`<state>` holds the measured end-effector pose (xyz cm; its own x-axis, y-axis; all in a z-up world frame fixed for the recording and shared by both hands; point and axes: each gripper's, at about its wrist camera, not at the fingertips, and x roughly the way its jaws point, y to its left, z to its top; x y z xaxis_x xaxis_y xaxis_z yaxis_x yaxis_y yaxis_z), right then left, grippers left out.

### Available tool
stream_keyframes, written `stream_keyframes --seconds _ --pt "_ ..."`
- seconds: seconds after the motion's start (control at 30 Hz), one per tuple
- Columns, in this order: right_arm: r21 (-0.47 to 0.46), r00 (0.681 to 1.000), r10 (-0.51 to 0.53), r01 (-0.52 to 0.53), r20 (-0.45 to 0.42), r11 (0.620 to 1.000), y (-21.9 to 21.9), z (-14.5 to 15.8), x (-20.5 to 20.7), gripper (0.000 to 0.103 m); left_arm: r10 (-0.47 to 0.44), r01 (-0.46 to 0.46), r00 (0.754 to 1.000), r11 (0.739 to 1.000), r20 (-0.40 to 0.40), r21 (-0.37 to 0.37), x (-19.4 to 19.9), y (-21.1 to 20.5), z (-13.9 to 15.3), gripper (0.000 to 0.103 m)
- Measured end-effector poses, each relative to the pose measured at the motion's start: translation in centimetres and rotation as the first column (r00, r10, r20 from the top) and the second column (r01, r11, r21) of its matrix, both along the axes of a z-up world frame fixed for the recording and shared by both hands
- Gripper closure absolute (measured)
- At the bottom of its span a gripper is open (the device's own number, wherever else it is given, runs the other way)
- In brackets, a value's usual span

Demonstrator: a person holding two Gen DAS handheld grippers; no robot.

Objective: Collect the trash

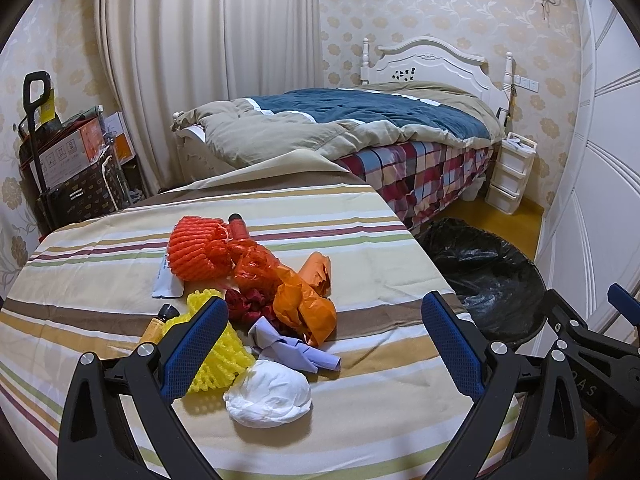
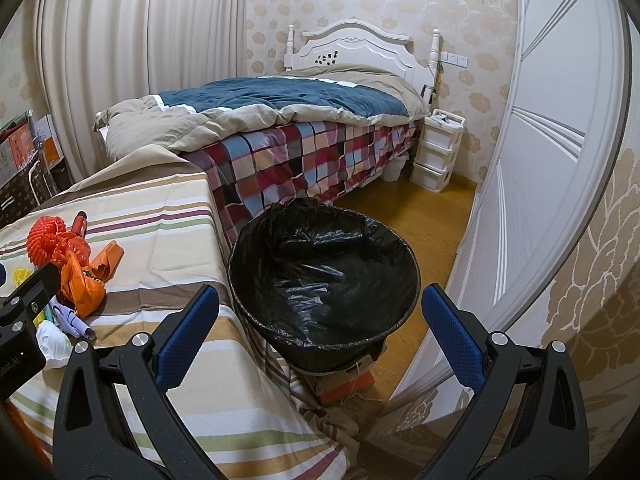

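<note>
Striped cloth covers the counter point(image 1: 360, 264) where trash point(image 1: 256, 292) lies heaped; my left tool point(image 1: 324, 344) and right tool point(image 2: 320, 336) gape empty, bin point(image 2: 324, 276) beside.

Left gripper point(image 1: 322, 334): jaws spread wide, nothing between the blue pads point(image 1: 192, 344). It's level and pointing forward; both black finger arms show symmetric at the bottom of its own view. Right gripper point(image 2: 318, 332): same state, jaws fully apart, blue pads point(image 2: 454, 340) bare, nothing held. The two sit side by side and close: the right one's body shows at the right edge of the left view, the left one's body at the left edge of the right view.
</note>
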<state>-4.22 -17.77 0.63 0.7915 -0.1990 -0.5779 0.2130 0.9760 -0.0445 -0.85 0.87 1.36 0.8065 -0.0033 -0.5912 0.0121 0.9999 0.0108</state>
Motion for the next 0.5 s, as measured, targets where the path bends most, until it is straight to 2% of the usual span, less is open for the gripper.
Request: stream_keyframes --seconds 0.5 --pt "-0.001 1.0 -0.001 0.001 -0.002 1.0 0.19 -0.04 0.11 0.004 0.004 -0.004 1.0 1.0 -0.003 0.0 -0.23 0.8 -0.18 0.006"
